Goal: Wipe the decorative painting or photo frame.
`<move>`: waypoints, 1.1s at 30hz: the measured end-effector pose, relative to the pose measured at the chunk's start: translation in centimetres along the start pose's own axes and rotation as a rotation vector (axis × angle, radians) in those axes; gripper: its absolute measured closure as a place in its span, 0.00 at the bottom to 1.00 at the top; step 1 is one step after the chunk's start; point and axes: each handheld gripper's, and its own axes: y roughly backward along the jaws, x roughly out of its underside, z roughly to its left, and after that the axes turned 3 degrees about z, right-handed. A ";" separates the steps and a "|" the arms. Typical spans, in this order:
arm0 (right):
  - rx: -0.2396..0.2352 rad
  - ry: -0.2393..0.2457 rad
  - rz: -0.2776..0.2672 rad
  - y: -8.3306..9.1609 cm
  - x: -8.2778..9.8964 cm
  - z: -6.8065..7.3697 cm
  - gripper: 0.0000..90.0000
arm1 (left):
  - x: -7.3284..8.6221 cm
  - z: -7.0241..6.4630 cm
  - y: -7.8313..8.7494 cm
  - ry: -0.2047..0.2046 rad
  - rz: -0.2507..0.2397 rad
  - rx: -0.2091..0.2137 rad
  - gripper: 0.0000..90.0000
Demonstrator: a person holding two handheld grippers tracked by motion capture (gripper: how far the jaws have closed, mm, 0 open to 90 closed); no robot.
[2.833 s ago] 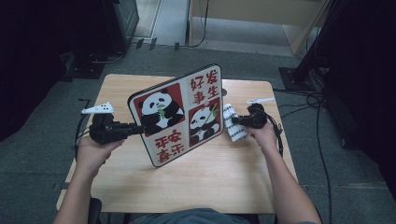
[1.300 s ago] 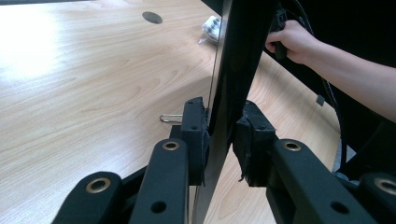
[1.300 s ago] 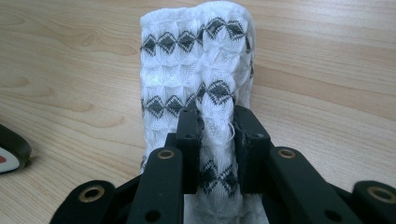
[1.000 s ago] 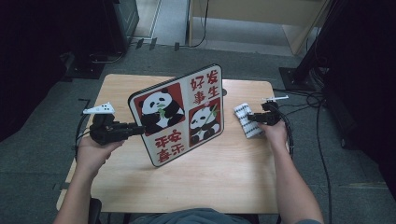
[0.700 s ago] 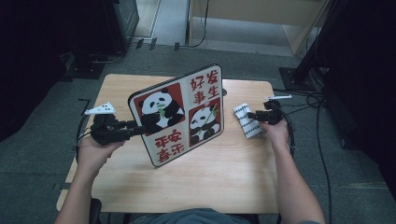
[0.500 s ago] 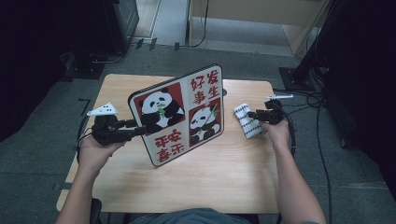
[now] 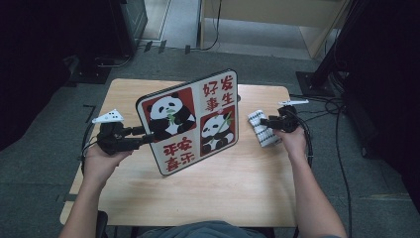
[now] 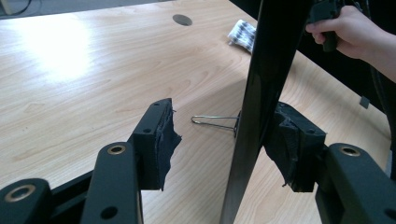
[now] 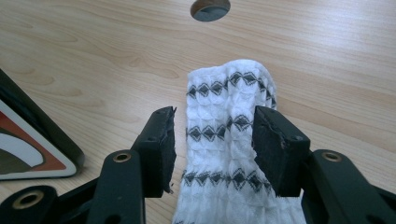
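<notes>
Panda board (image 7: pixel 190 121): flat, rectangular panel with rounded corners and black rim, standing upright on lower edge near desk centre. Face split into four fields: two red with black-and-white pandas, two white with red characters. Glossy, rigid. Leans back slightly; long axis in the high view from 7 o'clock up to 1 o'clock, printed face toward the person. Seen edge-on in the left gripper view (image 8: pixel 261 107) as a thin dark slab, a bent wire stand (image 8: pixel 215 122) projecting from its rear onto the desk.

Left tool (image 7: pixel 148 138) at the board's 9 o'clock edge. Jaws just widened, now standing wide; board edge between them, one pad (image 8: pixel 292 149) close against or touching the board, the other pad (image 8: pixel 163 140) clearly apart. No clamp apparent. Frayed dark cloth pads on both jaws.

Cloth (image 7: pixel 262 128): white, waffle-textured, folded into a narrow strip with rows of black diamond pattern, lying flat on the desk at 3 o'clock of the board, well apart from it. Long axis roughly 11 to 5 o'clock in the high view.

Right tool (image 7: pixel 265 121) over the cloth, jaws spread wide, just opened; cloth (image 9: pixel 233 154) beneath and between them, pads not pressing.

Desk (image 7: pixel 223 193): light wood-grain top, round cable hole (image 9: pixel 210 8) beyond the cloth at 12 o'clock.
</notes>
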 end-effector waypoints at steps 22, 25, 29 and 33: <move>-0.013 0.035 0.004 -0.2 -0.2 1.0 0.55 | 0.4 0.9 -0.5 0.028 -0.009 -0.049 0.48; -0.015 0.039 0.009 -0.2 -0.2 1.1 0.56 | 0.4 1.0 -0.6 0.030 -0.007 -0.051 0.48; -0.017 0.041 0.012 -0.3 -0.2 1.2 0.56 | 0.5 1.2 -0.7 0.032 -0.007 -0.053 0.48; -0.018 0.050 0.012 -0.4 -0.2 1.3 0.56 | 0.5 1.4 -0.9 0.038 -0.004 -0.059 0.47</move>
